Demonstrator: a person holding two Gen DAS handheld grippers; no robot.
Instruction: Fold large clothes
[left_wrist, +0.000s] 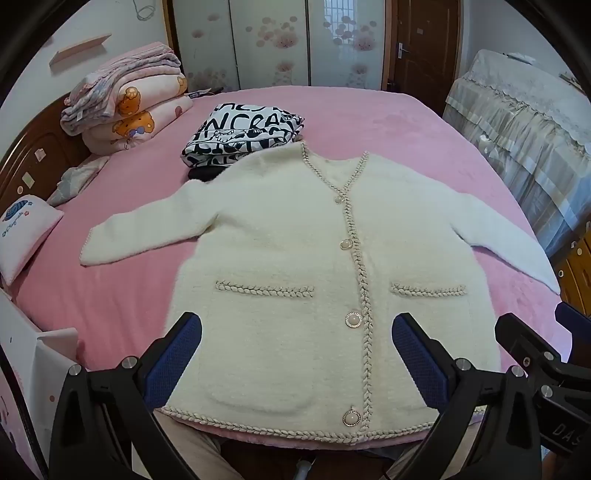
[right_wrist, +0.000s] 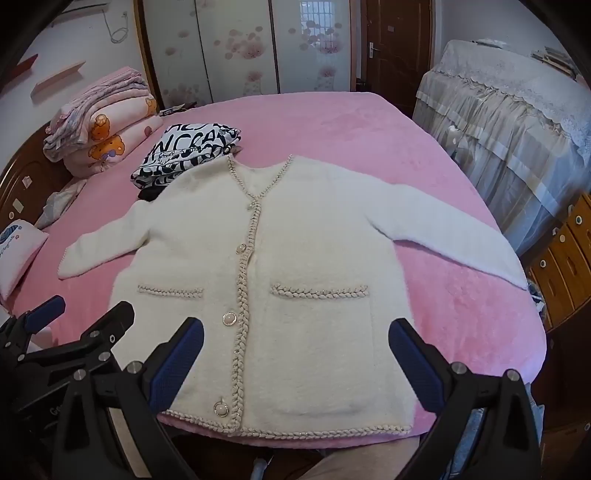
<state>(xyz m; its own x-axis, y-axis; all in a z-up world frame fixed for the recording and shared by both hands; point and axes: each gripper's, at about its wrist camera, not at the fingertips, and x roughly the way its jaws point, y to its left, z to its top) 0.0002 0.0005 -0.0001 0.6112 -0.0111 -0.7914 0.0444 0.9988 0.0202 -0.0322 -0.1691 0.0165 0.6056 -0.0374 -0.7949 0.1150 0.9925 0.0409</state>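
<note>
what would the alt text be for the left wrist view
A cream cardigan lies flat and buttoned on a pink bed, sleeves spread. The open left gripper hovers over its hem, with folded clothes behind the collar.

I see a bed (left_wrist: 388, 122) with a pink plush cover. On it a cream cardigan (left_wrist: 295, 258) lies flat, sleeves spread; behind it a folded black-and-white garment (left_wrist: 243, 136), stacked pink blankets (left_wrist: 129, 110) and a small pillow (left_wrist: 26, 236).
</note>
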